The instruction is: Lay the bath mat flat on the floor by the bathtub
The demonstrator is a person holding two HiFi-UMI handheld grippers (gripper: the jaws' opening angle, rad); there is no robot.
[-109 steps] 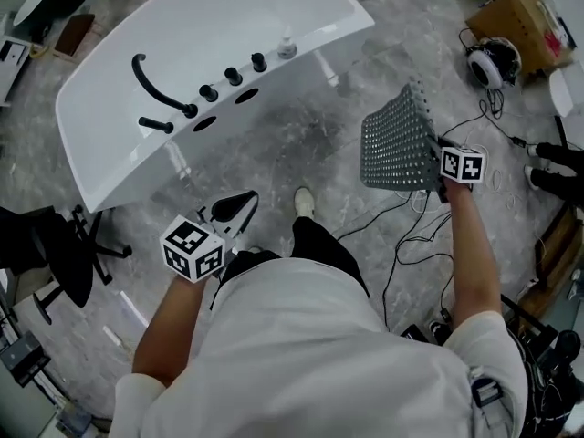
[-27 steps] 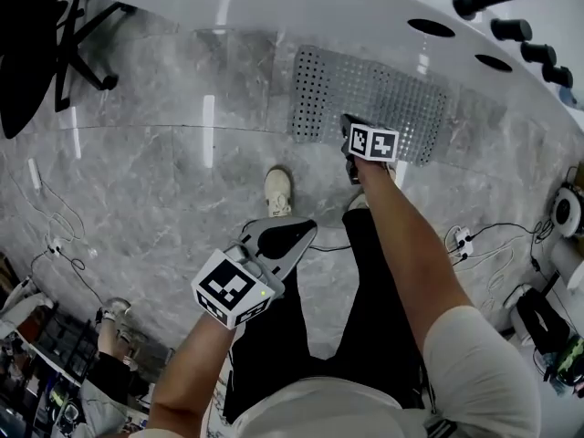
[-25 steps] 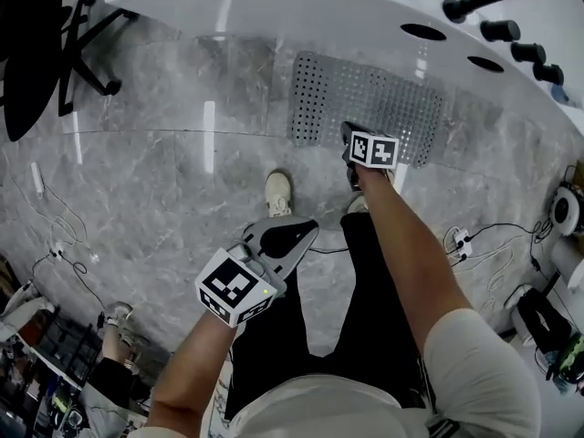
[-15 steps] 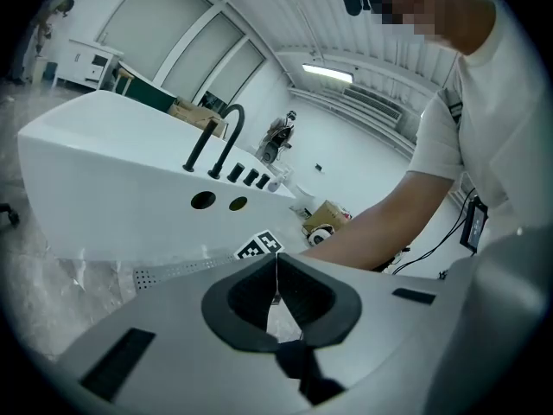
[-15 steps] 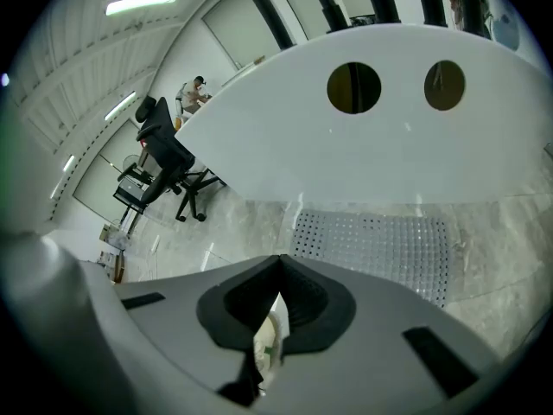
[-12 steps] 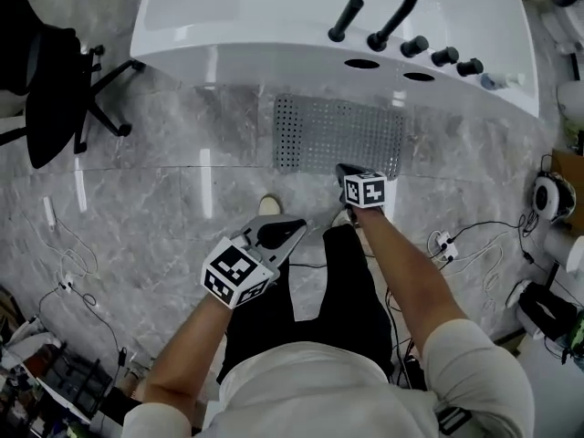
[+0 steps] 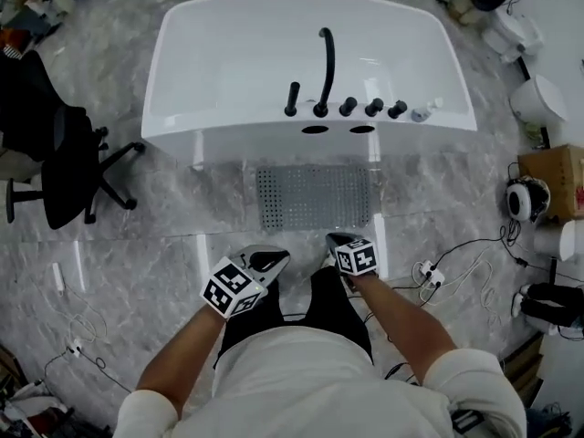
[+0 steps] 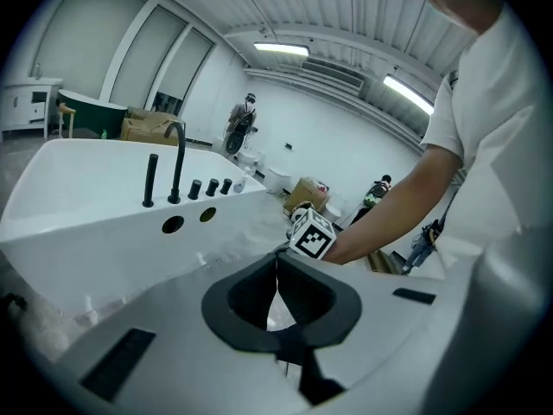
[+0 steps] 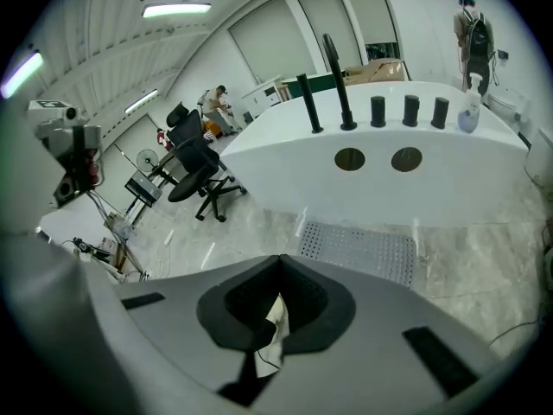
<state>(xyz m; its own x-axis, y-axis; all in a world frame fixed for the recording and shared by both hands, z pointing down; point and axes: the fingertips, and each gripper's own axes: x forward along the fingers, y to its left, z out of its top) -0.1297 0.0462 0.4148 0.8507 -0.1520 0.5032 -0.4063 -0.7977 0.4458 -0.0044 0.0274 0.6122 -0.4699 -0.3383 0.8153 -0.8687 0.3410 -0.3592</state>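
Grey mat (image 7: pixel 316 195): lies flat on the marble floor (image 7: pixel 164 213). Its far long edge runs along the near wall of the bathtub (image 7: pixel 228 71), just beside it.
Left gripper (image 7: pixel 267 262): jaws together with nothing between them, held close to the body and apart from the mat.
Right gripper (image 7: pixel 338 242): jaws together and empty, with the tip just on the near side of the mat's near edge.
Step in hand: the laying looks done. If a corner lifts, I would press it down with closed tips rather than grip it again and drag.
Edges: all four look straight, with no curl visible.
Open room: bare floor to the left as far as the office chair (image 7: pixel 55 153). Cables (image 7: pixel 447 254) crowd the right.
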